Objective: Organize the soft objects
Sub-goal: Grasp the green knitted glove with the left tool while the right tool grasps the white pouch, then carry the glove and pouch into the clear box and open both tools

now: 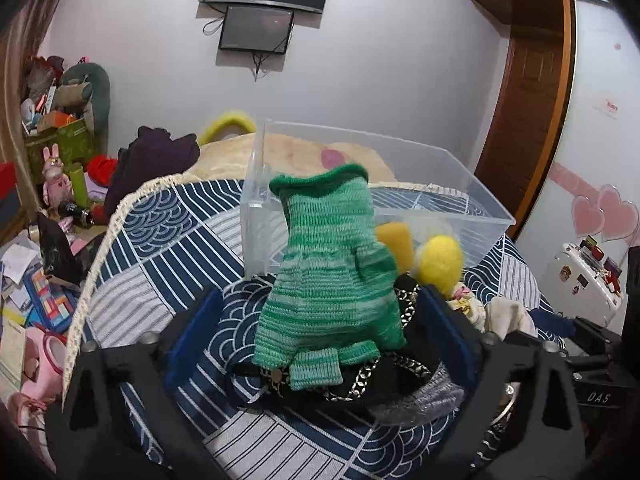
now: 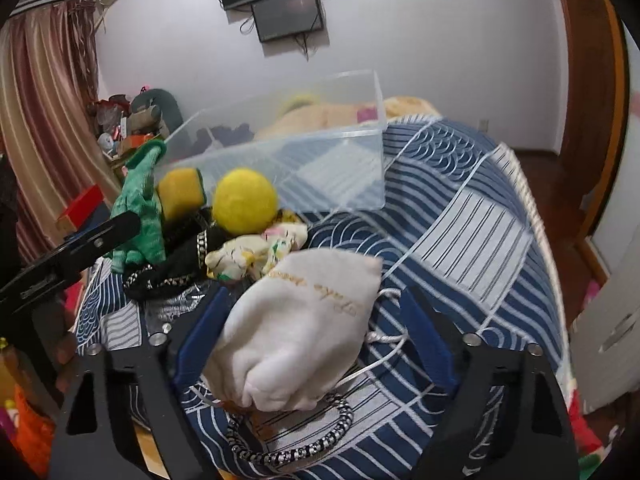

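Straddling green knit glove [image 1: 328, 264] with left gripper [image 1: 320, 320] jaws wide, nothing clamped; right gripper [image 2: 316, 336] jaws equally spread around white drawstring pouch [image 2: 296, 328], ready for clear bin [image 1: 472, 196].

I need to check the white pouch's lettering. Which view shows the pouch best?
The right wrist view: the pouch fills the middle, between the open right tongs, gold lettering visible though blurred. The left wrist view shows only a white scrap at its right edge, possibly it.
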A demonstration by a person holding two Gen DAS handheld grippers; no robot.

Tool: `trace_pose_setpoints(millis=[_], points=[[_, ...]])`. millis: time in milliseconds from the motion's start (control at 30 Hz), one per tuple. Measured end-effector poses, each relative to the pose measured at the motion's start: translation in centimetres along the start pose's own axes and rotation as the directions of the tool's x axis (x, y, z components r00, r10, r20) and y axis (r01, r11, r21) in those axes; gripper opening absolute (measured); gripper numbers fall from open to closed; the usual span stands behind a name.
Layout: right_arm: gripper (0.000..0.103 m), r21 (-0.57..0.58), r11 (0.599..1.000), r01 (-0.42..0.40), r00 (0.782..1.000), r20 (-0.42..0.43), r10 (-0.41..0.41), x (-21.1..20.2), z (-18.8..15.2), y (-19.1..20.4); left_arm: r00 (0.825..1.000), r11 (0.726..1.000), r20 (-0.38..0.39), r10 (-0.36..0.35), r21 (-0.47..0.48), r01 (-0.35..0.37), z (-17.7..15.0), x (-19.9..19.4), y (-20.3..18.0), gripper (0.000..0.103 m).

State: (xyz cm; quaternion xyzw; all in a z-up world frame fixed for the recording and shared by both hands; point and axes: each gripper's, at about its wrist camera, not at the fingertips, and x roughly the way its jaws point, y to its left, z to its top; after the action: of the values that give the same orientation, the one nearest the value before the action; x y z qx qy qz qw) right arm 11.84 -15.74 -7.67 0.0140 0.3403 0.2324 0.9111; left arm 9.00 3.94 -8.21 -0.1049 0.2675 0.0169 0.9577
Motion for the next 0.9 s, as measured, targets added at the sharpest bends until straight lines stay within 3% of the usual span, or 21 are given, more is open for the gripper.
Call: trace_pose_setpoints(millis=[133, 267, 333, 500, 900], points=[[0.054, 0.008, 0.999, -0.032, 0.998, -0.051, 0.032, 0.9, -0.4, 0.2, 1.0, 1.0, -0.021, -0.003, 0.003, 0.003, -0.6, 0.7, 0.0, 0.078], [0.039, 0.015, 0.999, -0.037, 0.996, -0.083, 0.038, 1.4, -0.8, 0.0, 1.0, 0.999, 0.001, -0.01, 0.035, 0.01, -0.8, 0.2, -0.5, 0.064], [0.022, 0.022, 1.0, -0.021, 0.997, -0.077, 0.023, 1.2, -0.8, -0.1, 1.0, 0.998, 0.018, 0.003, 0.056, -0.004, -0.9, -0.1, -0.8, 0.058], [0.014, 0.022, 1.0, -0.006, 0.999, -0.045, 0.007, 0.5, -0.7, -0.4, 1.0, 0.997, 0.022, -0.01, 0.074, 0.008, -0.9, -0.7, -1.0, 0.033], [0.011, 0.029, 0.999, 0.042, 0.996, 0.075, -0.044, -1.7, 1.1, -0.3, 0.995, 0.998, 0.091, -0.032, 0.059, 0.026, 0.0, -3.8, 0.0, 0.027]])
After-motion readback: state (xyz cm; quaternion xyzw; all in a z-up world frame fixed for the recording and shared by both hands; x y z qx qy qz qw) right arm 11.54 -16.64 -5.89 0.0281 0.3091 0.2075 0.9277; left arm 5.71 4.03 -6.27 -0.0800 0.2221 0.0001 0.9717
